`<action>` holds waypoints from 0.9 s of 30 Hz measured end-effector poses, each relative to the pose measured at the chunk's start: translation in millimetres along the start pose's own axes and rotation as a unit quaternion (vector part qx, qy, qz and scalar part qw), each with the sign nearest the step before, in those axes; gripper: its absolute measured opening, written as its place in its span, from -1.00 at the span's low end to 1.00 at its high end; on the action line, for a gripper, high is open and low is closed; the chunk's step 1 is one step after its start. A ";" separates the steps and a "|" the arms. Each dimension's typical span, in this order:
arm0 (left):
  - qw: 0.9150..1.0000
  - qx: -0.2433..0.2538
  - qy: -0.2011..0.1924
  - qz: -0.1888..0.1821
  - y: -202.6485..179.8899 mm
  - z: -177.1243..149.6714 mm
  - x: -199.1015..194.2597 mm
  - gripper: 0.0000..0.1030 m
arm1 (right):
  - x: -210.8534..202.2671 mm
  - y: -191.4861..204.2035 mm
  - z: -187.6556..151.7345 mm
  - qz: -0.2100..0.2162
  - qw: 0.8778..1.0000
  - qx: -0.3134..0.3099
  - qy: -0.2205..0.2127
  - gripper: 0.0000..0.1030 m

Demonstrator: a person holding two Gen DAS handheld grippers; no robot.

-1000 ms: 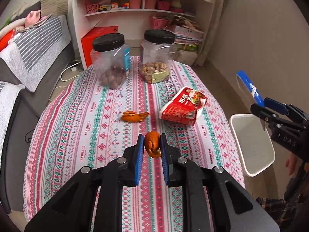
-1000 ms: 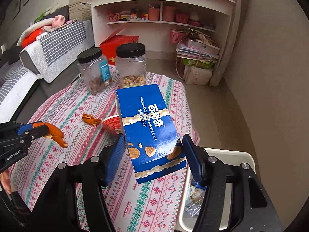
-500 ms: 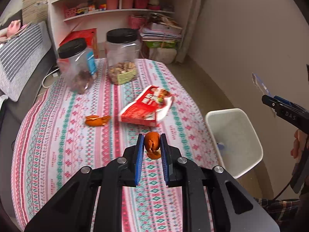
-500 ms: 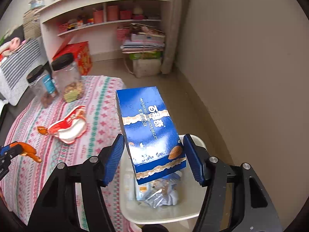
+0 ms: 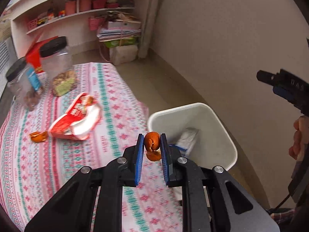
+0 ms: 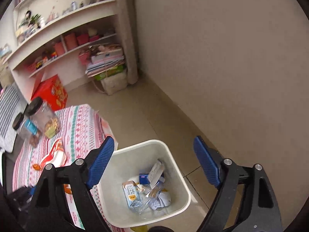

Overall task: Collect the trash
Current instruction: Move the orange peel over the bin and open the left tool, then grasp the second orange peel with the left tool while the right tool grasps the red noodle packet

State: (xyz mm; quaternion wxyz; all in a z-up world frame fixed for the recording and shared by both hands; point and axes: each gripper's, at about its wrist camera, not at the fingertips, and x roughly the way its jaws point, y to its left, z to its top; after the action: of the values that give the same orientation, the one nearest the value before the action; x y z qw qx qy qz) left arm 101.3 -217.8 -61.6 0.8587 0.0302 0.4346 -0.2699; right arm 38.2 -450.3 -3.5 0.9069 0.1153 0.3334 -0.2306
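Observation:
My left gripper (image 5: 151, 142) is shut on an orange peel (image 5: 153, 145) and holds it at the table's right edge, beside the rim of the white bin (image 5: 212, 114). My right gripper (image 6: 154, 150) is open and empty above the white bin (image 6: 173, 158), which holds a blue box (image 6: 143, 178), a small carton (image 6: 131, 193) and crumpled wrappers. A red and white snack bag (image 5: 77, 119) and another orange peel (image 5: 38, 136) lie on the patterned tablecloth (image 5: 119, 104). The right gripper also shows at the right edge of the left wrist view (image 5: 285, 89).
Two black-lidded plastic jars (image 5: 56, 65) stand at the table's far end. A white shelf unit (image 6: 63, 38), a red box (image 6: 52, 92) and a stack of papers (image 6: 106, 61) stand behind. A beige wall (image 6: 231, 58) runs close to the bin's right.
My right gripper has opened and let go of the blue box, which now lies in the bin. My left gripper has carried the orange peel right, to the bin's edge.

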 end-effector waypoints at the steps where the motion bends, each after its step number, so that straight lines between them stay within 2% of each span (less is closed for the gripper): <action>1: 1.000 0.005 0.003 -0.005 -9.8 3.2 5.2 -0.66 | -0.8 -4.2 1.8 -0.001 1.000 0.008 -0.002 0.62; 7: 0.999 0.011 0.009 -0.035 -53.4 23.0 27.2 -0.64 | -3.8 -27.2 11.9 -0.005 0.998 0.057 -0.015 0.67; 9: 0.999 0.012 0.014 -0.042 -61.4 28.1 31.6 -0.25 | -4.0 -28.6 13.5 -0.006 0.998 0.062 -0.017 0.68; 10: 0.999 0.013 0.014 -0.044 -64.2 29.1 32.0 0.11 | -3.5 -28.7 14.1 -0.006 0.998 0.063 -0.017 0.69; 13: 0.999 0.024 0.008 -0.038 -64.3 27.0 28.0 0.21 | -1.9 -24.2 15.0 -0.005 0.998 0.059 -0.014 0.74; 15: 0.999 0.031 0.007 -0.016 -56.9 22.2 26.1 0.31 | -1.6 -18.5 14.4 -0.003 0.999 0.052 -0.011 0.77; 18: 0.999 0.018 0.015 0.023 -31.0 14.6 22.7 0.32 | 0.8 -5.3 11.7 0.006 0.999 0.043 0.000 0.84; 22: 0.996 -0.047 0.019 0.075 29.0 5.6 10.9 0.33 | 6.3 25.0 6.5 0.020 1.000 0.011 0.017 0.86; 25: 0.987 -0.106 0.013 0.121 80.6 -2.5 -0.4 0.33 | 9.1 52.9 0.8 0.021 0.999 -0.025 0.024 0.86; 27: 0.976 -0.158 0.012 0.150 122.4 -9.4 -5.6 0.33 | 10.5 70.4 -3.7 0.026 0.998 -0.046 0.029 0.86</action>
State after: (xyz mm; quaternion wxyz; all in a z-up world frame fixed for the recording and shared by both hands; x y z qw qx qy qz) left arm 151.8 -108.4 -85.5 0.8781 -0.0377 0.4725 -0.0657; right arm 78.0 -391.4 -9.3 0.9070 0.0890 0.3663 -0.1878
